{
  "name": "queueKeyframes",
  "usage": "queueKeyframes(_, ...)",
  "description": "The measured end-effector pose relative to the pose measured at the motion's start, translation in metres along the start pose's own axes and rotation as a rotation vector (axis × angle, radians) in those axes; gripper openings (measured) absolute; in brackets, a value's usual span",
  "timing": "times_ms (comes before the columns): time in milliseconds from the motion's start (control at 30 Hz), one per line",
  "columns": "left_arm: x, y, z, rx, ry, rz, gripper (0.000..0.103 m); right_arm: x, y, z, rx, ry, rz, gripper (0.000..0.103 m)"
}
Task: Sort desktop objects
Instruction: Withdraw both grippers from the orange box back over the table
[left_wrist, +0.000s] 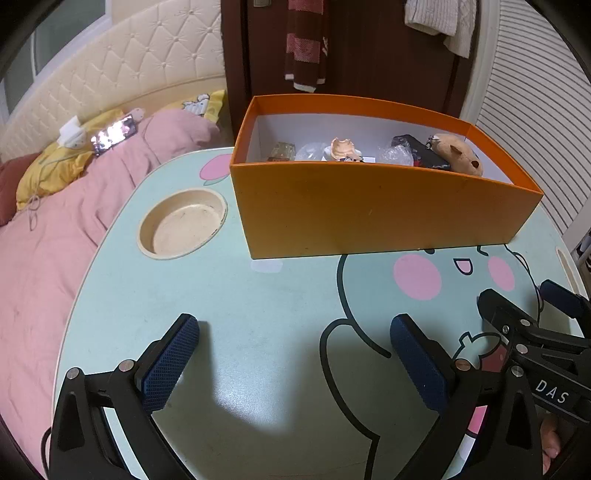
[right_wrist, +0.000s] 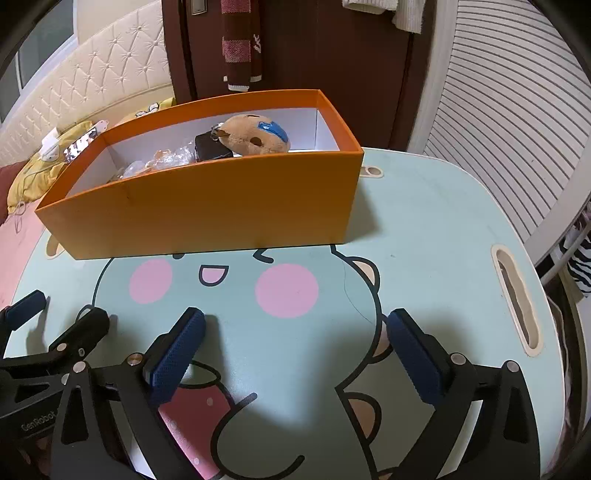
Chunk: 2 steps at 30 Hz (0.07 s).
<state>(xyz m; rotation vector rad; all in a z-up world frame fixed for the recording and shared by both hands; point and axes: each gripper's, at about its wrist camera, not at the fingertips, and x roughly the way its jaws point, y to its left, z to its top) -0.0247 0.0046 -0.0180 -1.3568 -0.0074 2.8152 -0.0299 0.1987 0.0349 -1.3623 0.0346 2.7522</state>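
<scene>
The sorting is judged nearly or fully done: the plush toy (right_wrist: 255, 134), a dark pouch (right_wrist: 211, 147), plastic wrappers (left_wrist: 397, 155) and a small figurine (left_wrist: 345, 149) are all seen inside the orange box (left_wrist: 369, 218). No loose object is seen on the tabletop (left_wrist: 258, 325). The left tool (left_wrist: 295, 354) and right tool (right_wrist: 295, 354) are both held spread apart and empty.

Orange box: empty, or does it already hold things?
Not empty. The orange box holds a brown plush toy, a dark case and crinkled clear wrapping across its white floor.
</scene>
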Motion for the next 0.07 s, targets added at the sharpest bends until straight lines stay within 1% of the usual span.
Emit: queueKeyframes(67, 0.0013, 0.0004, -0.0003, 0.0, -0.001, 0.0, 0.102, -0.0009, 0.0001, 0.0006, -0.001, 0.0, 0.001, 0.099)
